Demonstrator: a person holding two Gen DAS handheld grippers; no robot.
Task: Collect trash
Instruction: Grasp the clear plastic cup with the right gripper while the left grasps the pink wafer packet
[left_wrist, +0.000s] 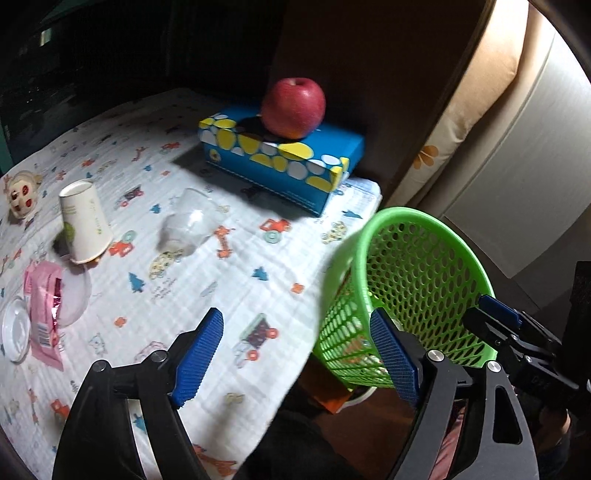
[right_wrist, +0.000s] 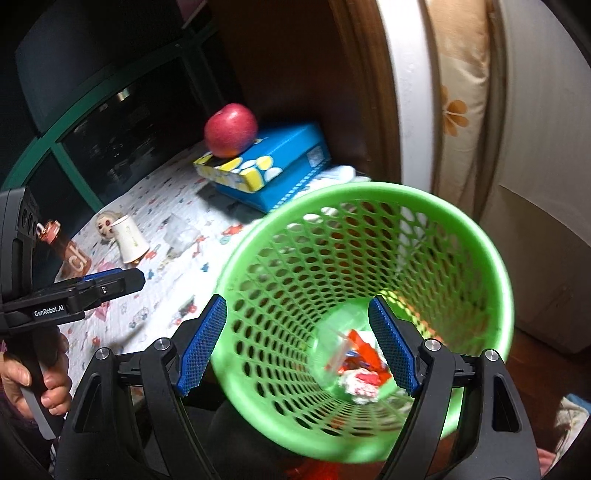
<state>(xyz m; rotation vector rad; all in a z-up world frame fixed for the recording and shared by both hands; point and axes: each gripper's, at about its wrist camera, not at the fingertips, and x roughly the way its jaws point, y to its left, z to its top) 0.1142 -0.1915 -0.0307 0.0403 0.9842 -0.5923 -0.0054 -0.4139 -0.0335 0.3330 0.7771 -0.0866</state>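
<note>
My left gripper (left_wrist: 301, 354) is spread wide over the printed cloth (left_wrist: 229, 273), nothing between its pads. My right gripper (right_wrist: 297, 345) pinches the green basket (right_wrist: 369, 206) by its near wall. Paper cup (left_wrist: 85, 221) at ten o'clock, pink wrapper (left_wrist: 44, 314) at nine.

green basket (right_wrist: 369, 206), trash (right_wrist: 360, 369) inside

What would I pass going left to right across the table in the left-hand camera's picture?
Pink snack wrapper → white paper cup → clear plastic cup → red apple on the blue tissue box → green mesh basket.
</note>
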